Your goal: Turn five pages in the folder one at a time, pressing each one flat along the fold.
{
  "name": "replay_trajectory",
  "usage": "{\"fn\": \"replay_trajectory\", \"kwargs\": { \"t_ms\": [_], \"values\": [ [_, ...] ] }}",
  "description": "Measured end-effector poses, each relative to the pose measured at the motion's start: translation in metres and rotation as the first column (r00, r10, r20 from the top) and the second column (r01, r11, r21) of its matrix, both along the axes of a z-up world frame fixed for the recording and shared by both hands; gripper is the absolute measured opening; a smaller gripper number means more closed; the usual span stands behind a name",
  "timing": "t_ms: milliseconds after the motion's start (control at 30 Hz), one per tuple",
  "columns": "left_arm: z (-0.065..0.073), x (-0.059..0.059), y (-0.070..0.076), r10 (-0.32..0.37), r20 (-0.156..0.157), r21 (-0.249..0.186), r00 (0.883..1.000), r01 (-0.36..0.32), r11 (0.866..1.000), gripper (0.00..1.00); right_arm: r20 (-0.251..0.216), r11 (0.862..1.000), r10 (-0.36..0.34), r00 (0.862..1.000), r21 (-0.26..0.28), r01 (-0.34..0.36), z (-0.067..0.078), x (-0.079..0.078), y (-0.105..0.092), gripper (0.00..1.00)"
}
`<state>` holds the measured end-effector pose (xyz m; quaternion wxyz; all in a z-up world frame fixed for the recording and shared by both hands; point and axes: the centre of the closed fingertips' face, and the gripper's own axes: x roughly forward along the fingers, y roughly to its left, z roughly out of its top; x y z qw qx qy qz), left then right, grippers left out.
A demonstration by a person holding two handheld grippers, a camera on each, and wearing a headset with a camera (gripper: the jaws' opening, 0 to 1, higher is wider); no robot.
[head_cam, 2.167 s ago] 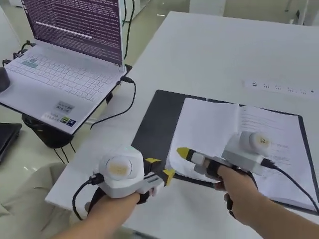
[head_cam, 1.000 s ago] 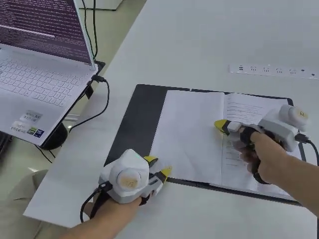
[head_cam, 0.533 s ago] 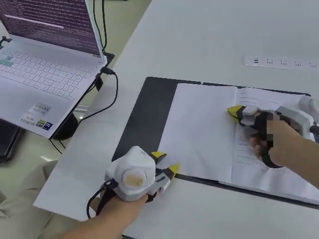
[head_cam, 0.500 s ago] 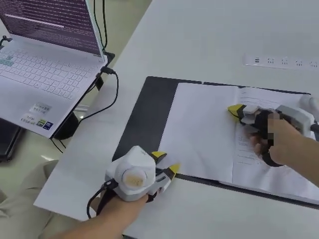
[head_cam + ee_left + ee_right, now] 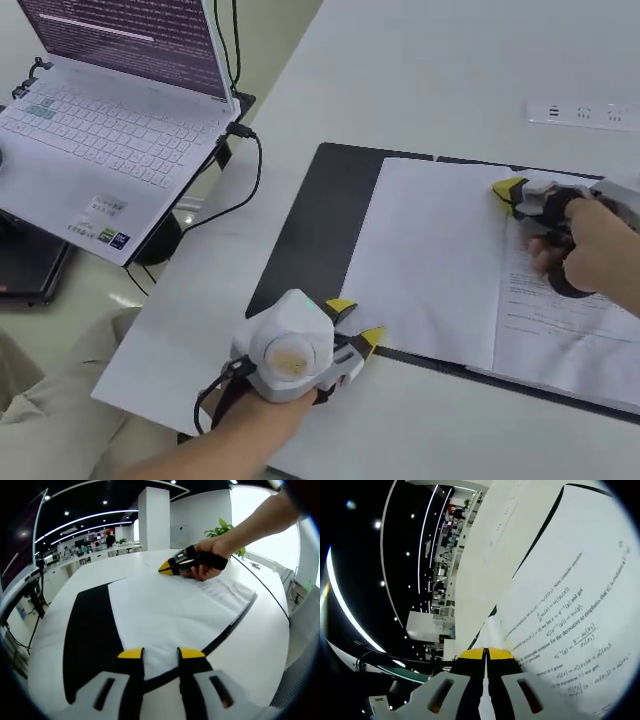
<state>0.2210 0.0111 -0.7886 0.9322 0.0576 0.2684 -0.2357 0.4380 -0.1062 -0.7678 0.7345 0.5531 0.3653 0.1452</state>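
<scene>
Folder (image 5: pixel 312 230) lies open on counter (image 5: pixel 450 80). Right gripper (image 5: pixel 506 189): fingers pressed together, tip on the fold. Left gripper (image 5: pixel 356 321): fingers slightly spread, empty, at folder's near edge. Pages (image 5: pixel 430 260) look thin and floppy, so pinch a free corner lightly.

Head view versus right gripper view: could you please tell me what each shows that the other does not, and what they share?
The head view contributes the laptop to the left and the open left tool at the near edge of the folder. The right gripper view contributes legible printed formulas and ceiling lights in the room behind. Shared: the folder, its printed page, and the shut right tool at the fold.
</scene>
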Motion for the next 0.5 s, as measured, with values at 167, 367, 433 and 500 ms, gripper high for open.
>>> {"fn": "replay_trajectory", "kwargs": {
  "t_ms": [167,367,433,500],
  "values": [
    [-0.001,0.000,-0.001,-0.001,0.002,0.000,1.000,0.001,1.000,0.25,-0.021,0.998,-0.065,0.998,0.018,0.065,-0.004,0.017,-0.007,0.00],
    [-0.001,0.000,-0.003,0.002,0.005,-0.005,1.000,-0.002,1.000,0.25,-0.030,0.995,-0.097,0.995,0.026,0.098,-0.002,0.027,-0.010,0.00],
    [-0.001,0.000,-0.004,0.002,0.006,-0.006,1.000,-0.002,1.000,0.25,-0.029,0.995,-0.097,0.995,0.016,0.098,-0.002,0.028,-0.010,0.00],
    [-0.001,0.000,-0.004,0.001,0.007,-0.005,1.000,-0.001,1.000,0.25,-0.034,0.994,-0.105,0.994,0.019,0.106,-0.003,0.029,-0.010,0.00]
  ]
}}
